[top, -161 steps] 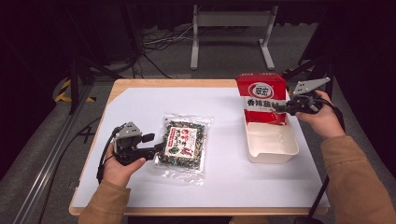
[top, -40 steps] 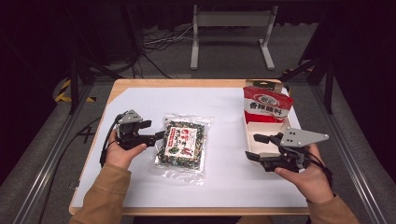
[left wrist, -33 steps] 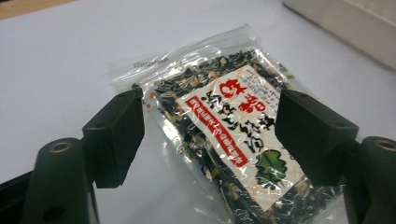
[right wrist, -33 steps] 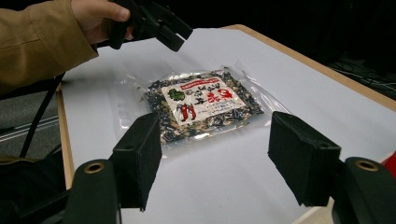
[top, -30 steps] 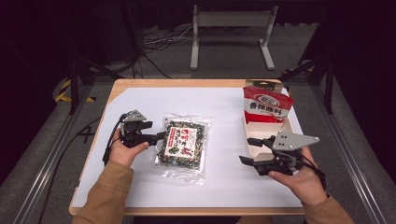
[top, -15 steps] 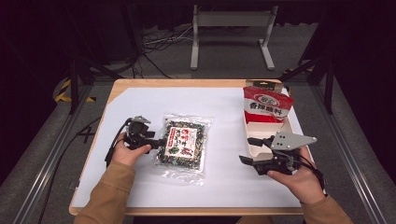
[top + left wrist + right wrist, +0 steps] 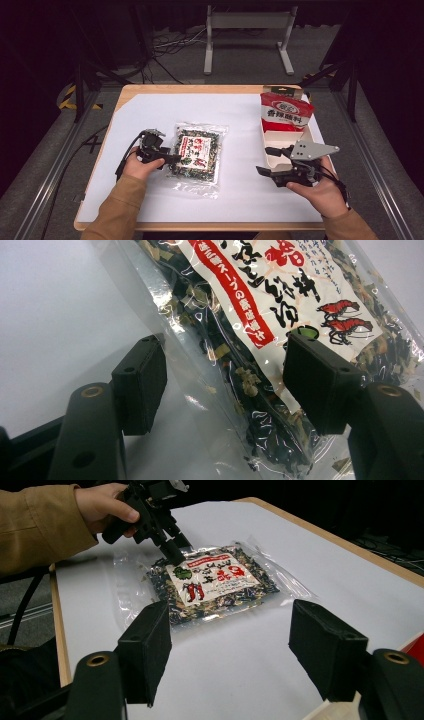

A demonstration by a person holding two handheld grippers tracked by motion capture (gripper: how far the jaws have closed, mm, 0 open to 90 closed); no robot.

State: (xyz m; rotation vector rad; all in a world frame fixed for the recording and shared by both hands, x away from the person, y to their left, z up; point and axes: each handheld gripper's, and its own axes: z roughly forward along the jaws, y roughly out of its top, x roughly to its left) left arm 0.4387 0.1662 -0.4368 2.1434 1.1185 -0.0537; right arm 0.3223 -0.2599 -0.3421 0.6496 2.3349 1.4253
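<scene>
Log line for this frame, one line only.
left tool: open, straddling seaweed packet edge | right tool: open, empty | red bag: in tray

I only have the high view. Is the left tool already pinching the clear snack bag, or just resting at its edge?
Observer: Not pinching. In the left gripper view the left tool is open, with the bag's edge lying between its jaws.
Operator: And the right tool?
Observer: The right tool is open too, with bare table between its jaws.
Operator: What does the bag's label show?
Observer: Two red shrimp printed on it.
</scene>
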